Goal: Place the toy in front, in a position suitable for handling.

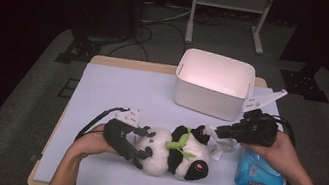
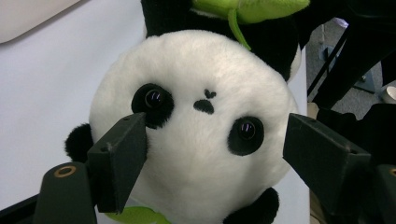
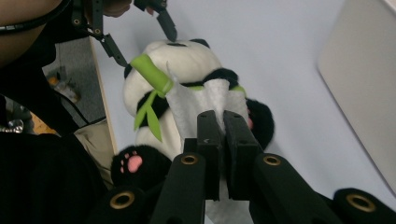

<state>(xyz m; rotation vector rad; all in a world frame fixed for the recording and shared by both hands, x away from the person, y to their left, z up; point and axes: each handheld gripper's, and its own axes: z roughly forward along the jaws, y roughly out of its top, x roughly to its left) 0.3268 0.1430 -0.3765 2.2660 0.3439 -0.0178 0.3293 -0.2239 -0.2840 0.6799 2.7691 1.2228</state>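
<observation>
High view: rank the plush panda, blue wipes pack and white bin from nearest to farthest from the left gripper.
1. Plush panda, its head between the left gripper jaws.
2. Blue wipes pack, beyond the panda, under the right hand.
3. White bin, at the table's far edge.

We are pinching a thin white wipe sheet (image 3: 205,100) between the right gripper (image 3: 223,122)'s two black jaws, which are standing closed together. The sheet is draping over the plush black-and-white panda toy (image 3: 187,84) lying on the pale table surface (image 3: 280,70). A green felt bamboo stalk (image 3: 152,74) is crossing the panda's chest.
</observation>
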